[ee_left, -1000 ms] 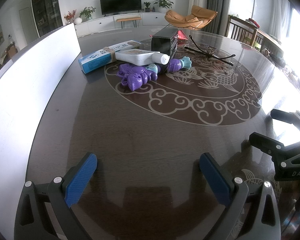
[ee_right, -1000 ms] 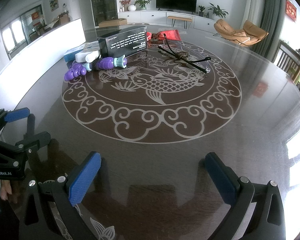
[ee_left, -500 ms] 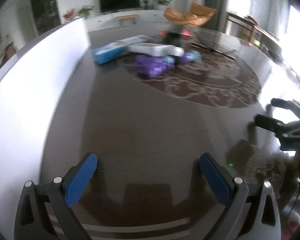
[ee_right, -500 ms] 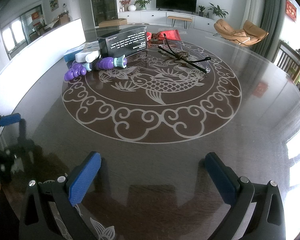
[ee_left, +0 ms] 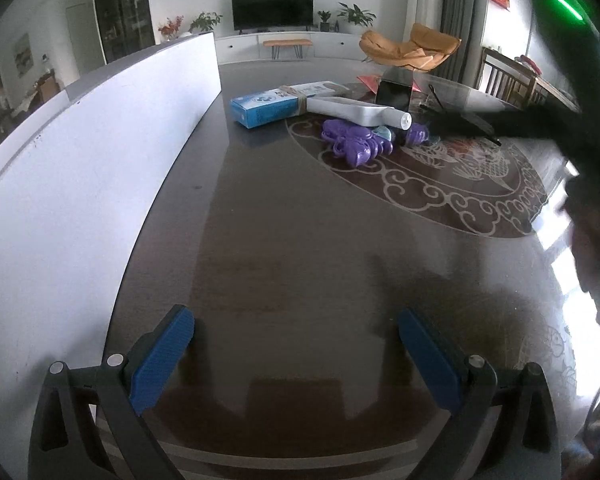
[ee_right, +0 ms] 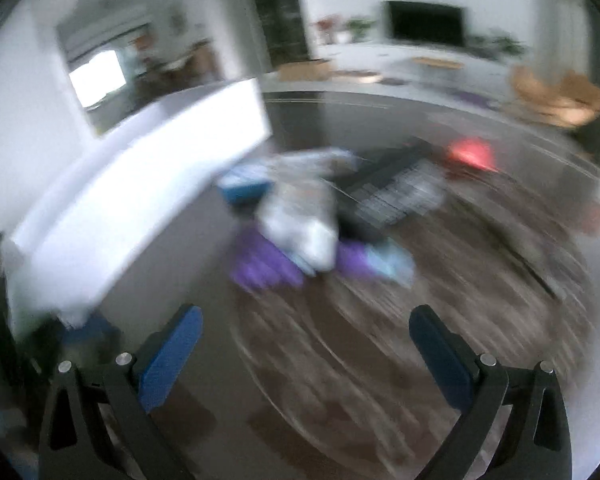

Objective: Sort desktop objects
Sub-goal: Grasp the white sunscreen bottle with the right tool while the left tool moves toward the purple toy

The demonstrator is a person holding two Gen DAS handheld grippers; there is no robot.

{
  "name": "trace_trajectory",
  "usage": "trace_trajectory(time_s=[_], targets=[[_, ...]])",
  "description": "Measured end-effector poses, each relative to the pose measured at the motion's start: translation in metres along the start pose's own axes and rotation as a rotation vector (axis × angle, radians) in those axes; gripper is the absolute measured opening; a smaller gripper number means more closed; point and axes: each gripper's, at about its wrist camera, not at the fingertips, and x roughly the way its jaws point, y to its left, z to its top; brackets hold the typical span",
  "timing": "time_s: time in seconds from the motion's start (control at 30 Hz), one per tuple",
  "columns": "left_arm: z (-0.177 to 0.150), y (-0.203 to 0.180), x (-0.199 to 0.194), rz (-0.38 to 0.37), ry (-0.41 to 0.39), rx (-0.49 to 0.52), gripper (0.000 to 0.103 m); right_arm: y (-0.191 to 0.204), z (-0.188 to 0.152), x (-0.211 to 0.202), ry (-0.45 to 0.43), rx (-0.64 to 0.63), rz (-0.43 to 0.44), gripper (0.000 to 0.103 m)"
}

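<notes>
Clutter sits mid-bench: blue box (ee_left: 266, 109), white tube (ee_left: 356, 111) lying over the purple toy (ee_left: 356, 146), black box (ee_left: 394, 92) just behind them. Left gripper (ee_left: 296, 360) has fingers spread wide, nothing between them, low over bare bench (ee_left: 284, 248), well short of the pile. Right gripper (ee_right: 306, 354) fingers also wide and empty; right view is motion-blurred, pile ahead of it. White board (ee_left: 100, 152) stands along the bench's left edge.

Left hand-held gripper (ee_left: 296, 354), right hand-held gripper (ee_right: 306, 354): jaws wide apart
</notes>
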Motion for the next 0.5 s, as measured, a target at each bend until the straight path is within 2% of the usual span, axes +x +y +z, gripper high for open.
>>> trace_trajectory(time_s=[0.03, 0.13, 0.2, 0.27, 0.3, 0.33, 0.37, 0.43, 0.5], targets=[[0.0, 0.0, 0.0, 0.0, 0.0, 0.0, 0.103, 0.005, 0.01, 0.01, 0.015, -0.017, 0.0, 0.103], [0.0, 0.0, 0.001, 0.002, 0.0, -0.001, 0.103, 0.019, 0.04, 0.045, 0.061, -0.091, -0.088, 0.102], [-0.001, 0.0, 0.0, 0.002, -0.001, -0.001, 0.103, 0.016, 0.053, 0.071, 0.122, -0.093, -0.161, 0.102], [-0.001, 0.0, 0.0, 0.002, -0.001, -0.001, 0.103, 0.009, 0.059, 0.087, 0.161, -0.069, -0.194, 0.1], [-0.001, 0.001, 0.0, 0.002, -0.001, -0.001, 0.103, 0.004, 0.061, 0.094, 0.178, -0.046, -0.194, 0.093], [-0.001, 0.0, 0.0, 0.002, -0.001, -0.001, 0.103, 0.0, 0.063, 0.096, 0.189, -0.03, -0.181, 0.077], [-0.001, 0.0, 0.0, 0.002, -0.001, -0.001, 0.103, -0.005, 0.063, 0.097, 0.205, -0.007, -0.155, 0.075], [-0.001, 0.0, 0.0, 0.002, -0.001, -0.001, 0.103, -0.002, 0.064, 0.094, 0.196, -0.024, -0.146, 0.053], [0.0, 0.0, -0.001, 0.002, -0.001, -0.001, 0.103, -0.001, 0.062, 0.09, 0.198, -0.021, -0.132, 0.051]])
